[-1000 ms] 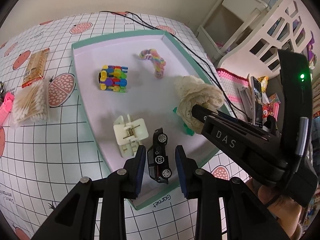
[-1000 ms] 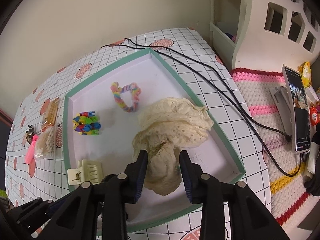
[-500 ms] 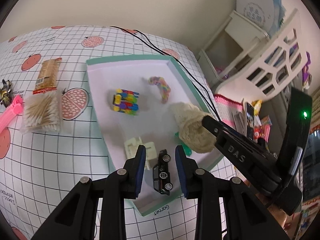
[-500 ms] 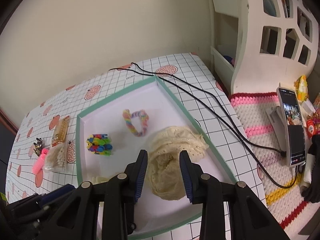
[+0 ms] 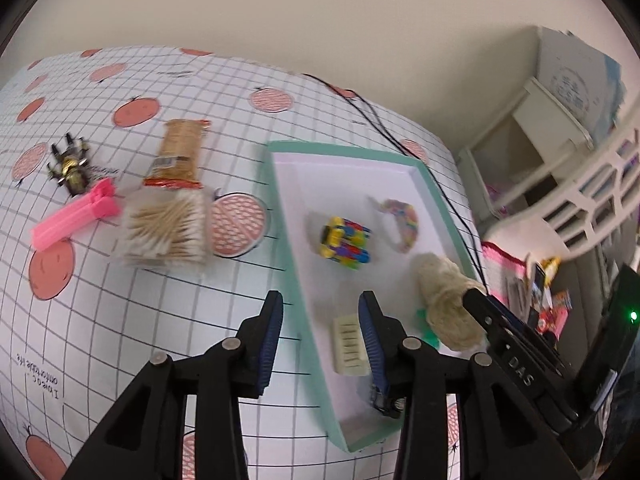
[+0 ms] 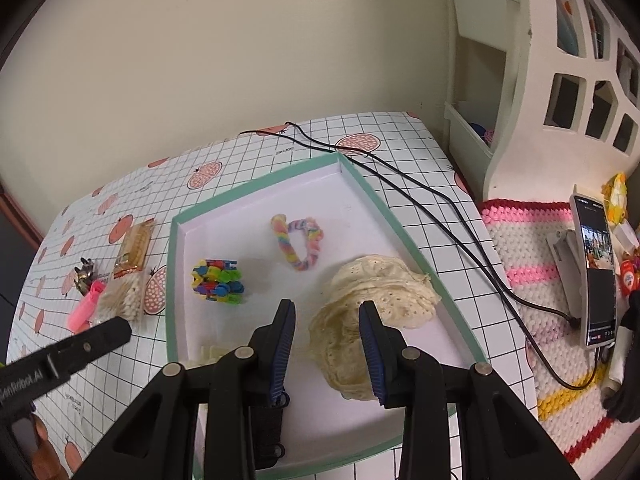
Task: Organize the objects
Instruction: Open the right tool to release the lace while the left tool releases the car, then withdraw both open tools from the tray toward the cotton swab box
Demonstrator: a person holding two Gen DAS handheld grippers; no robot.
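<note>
The left gripper (image 5: 320, 320) hangs released and empty over the near left rim of the green-edged tray (image 5: 308, 308), angled toward the items not yet tidied on the tablecloth outside the tray's left edge: a pack of cotton swabs (image 5: 166, 230), a pink clip (image 5: 74, 216), a snack bar (image 5: 178, 154) and a small gold beetle-like toy (image 5: 70, 164) farther toward the table's left edge. The swabs are probably the next pick, being nearest the tray. To do it well, bring the open jaws down across the pack's short width and close gently (a soft bag may slip or crumple), then lift clear of the rim before crossing. The right gripper (image 6: 326, 336) is likewise spread and holds nothing, poised above the cream lace cloth (image 6: 372, 312) near the tray's right edge; keep it out of the way. Set the swabs in the bare far end of the tray, beyond the colourful block toy (image 5: 346, 238) and rainbow scrunchie (image 5: 402, 224), away from the cream hair claw (image 5: 350, 346).
</note>
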